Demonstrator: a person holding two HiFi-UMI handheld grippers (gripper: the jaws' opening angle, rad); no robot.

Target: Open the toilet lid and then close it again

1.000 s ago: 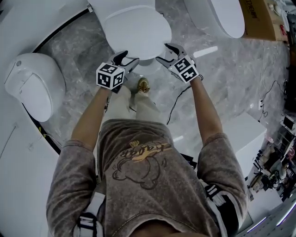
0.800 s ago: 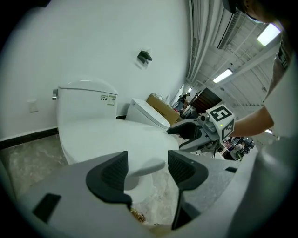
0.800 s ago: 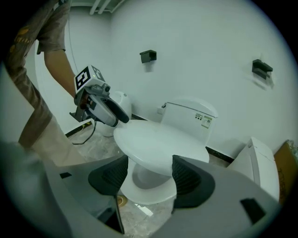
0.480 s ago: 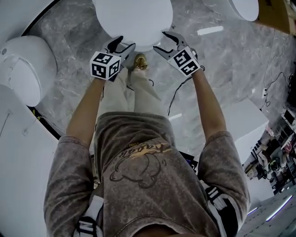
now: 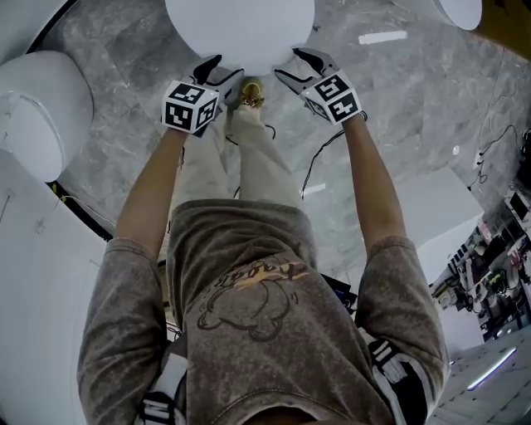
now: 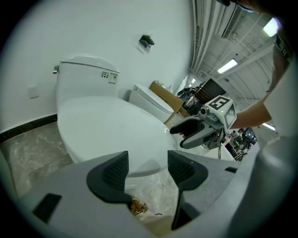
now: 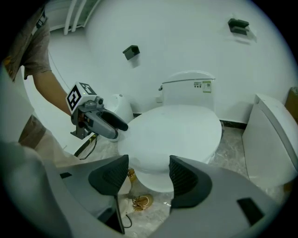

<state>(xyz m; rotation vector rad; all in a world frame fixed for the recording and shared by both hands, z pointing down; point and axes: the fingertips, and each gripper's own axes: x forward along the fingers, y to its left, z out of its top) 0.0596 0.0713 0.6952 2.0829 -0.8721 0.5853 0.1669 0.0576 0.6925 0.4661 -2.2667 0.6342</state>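
The white toilet has its lid [image 5: 241, 29] shut, at the top middle of the head view. My left gripper [image 5: 222, 70] hangs open just short of the lid's front left edge, and my right gripper [image 5: 292, 65] hangs open at its front right edge. Neither touches the lid. In the left gripper view the lid [image 6: 107, 128] lies beyond the open left gripper [image 6: 148, 169], with the right gripper [image 6: 186, 132] across from it. The right gripper view shows the lid [image 7: 179, 132] and tank [image 7: 188, 90] past the open right gripper [image 7: 149, 179], and the left gripper [image 7: 116, 124] at the lid's left.
A second toilet [image 5: 37, 108] stands at the left and a third [image 5: 460, 10] at the top right. The person's legs and a shoe with a gold buckle [image 5: 250, 93] are right under the bowl's front. A black cable [image 5: 319, 162] trails over the marble floor. A low white block [image 5: 431, 207] sits at the right.
Both grippers have moved forward and now flank the lid's front edge. The head view has shifted, so the toilet sits higher in it. Both grippers stayed open.
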